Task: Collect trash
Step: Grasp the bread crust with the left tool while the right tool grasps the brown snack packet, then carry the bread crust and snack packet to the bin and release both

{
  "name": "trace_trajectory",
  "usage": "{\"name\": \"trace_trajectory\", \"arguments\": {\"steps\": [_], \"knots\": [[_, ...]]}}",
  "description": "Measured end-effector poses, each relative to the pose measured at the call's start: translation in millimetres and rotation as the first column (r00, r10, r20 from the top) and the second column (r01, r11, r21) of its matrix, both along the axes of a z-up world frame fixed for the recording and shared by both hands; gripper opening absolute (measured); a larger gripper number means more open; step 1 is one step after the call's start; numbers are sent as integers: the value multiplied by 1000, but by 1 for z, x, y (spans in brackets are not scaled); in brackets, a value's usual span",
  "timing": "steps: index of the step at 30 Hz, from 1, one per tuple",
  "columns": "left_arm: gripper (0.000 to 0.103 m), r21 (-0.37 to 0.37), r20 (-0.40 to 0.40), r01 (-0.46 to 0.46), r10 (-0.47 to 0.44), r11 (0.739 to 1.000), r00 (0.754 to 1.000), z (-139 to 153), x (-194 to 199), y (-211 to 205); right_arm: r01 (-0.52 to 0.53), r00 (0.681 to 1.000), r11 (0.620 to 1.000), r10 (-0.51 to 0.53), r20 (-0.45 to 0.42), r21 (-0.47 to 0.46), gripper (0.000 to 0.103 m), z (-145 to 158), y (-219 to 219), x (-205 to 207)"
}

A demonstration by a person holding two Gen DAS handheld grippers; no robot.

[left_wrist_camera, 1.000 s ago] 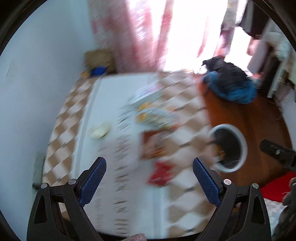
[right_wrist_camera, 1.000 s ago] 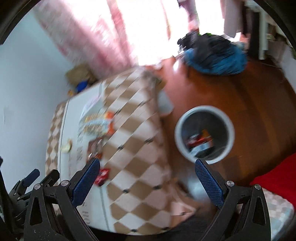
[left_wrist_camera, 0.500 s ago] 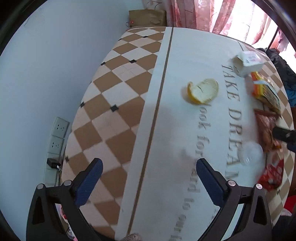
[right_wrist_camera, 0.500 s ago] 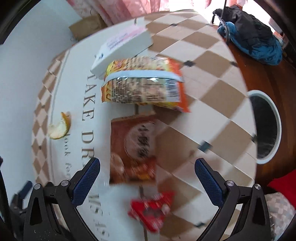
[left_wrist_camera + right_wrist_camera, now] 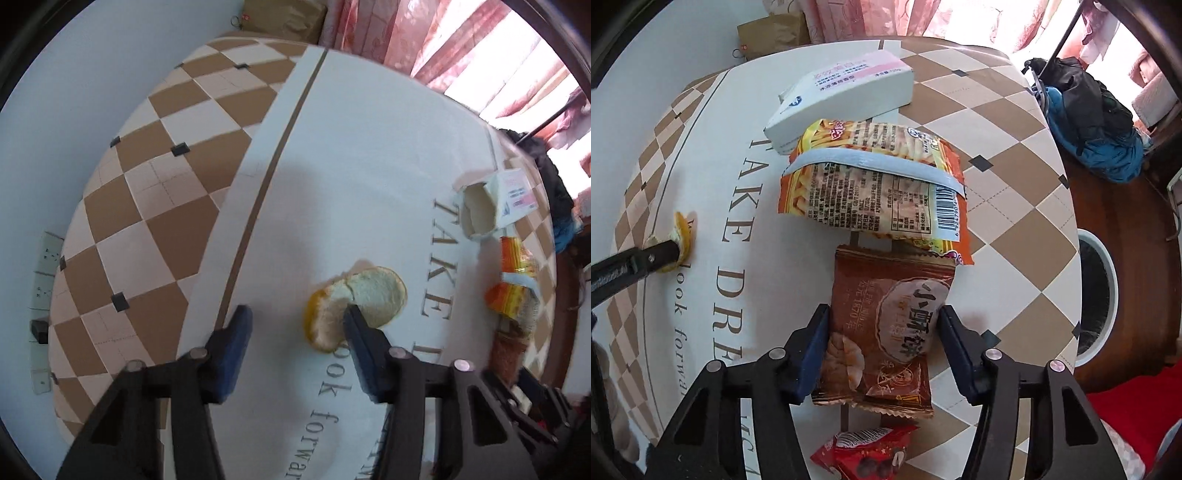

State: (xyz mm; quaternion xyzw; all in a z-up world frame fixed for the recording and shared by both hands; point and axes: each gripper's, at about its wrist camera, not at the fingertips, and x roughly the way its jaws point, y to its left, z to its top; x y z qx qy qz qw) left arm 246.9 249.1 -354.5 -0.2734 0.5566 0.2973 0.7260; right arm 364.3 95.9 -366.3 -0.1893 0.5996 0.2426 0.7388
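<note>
Tablecloth (image 5: 369, 155), white centre panel with grey lettering and brown-and-cream check border, fills both views; pink curtain (image 5: 443, 44) at top.

Item 1: my left gripper (image 5: 295, 325), jaws parted, low over the cloth. Right finger tip touches an orange peel (image 5: 373, 295), lower centre of left view; left finger stands clear of it.

Item 2: my right gripper (image 5: 882, 332), jaws spread either side of a brown snack wrapper (image 5: 886, 325), lower centre of right view; pads just beside its edges, contact uncertain.

Item 3: orange-yellow snack bag (image 5: 875, 188), centre, overlapping the brown wrapper's top.

Item 4: white carton (image 5: 842, 96), upper centre.

Item 5: red wrapper (image 5: 864, 446), bottom centre.

Item 6: white-rimmed waste bin (image 5: 1102, 291), right edge, on brown floor.
</note>
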Motion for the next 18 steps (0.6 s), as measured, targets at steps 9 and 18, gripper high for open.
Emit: {"name": "trace_trajectory", "arguments": {"steps": [9,18], "knots": [[6,127,-23,120,-118,985,993,32,-2,-37,18,998,990,-9,-63,137,53,12,-33,-5],[5,232,10,160,-167,959,986,82,-59,-76,55,996,959,-32,-87,278,53,51,-65,-21]]}}
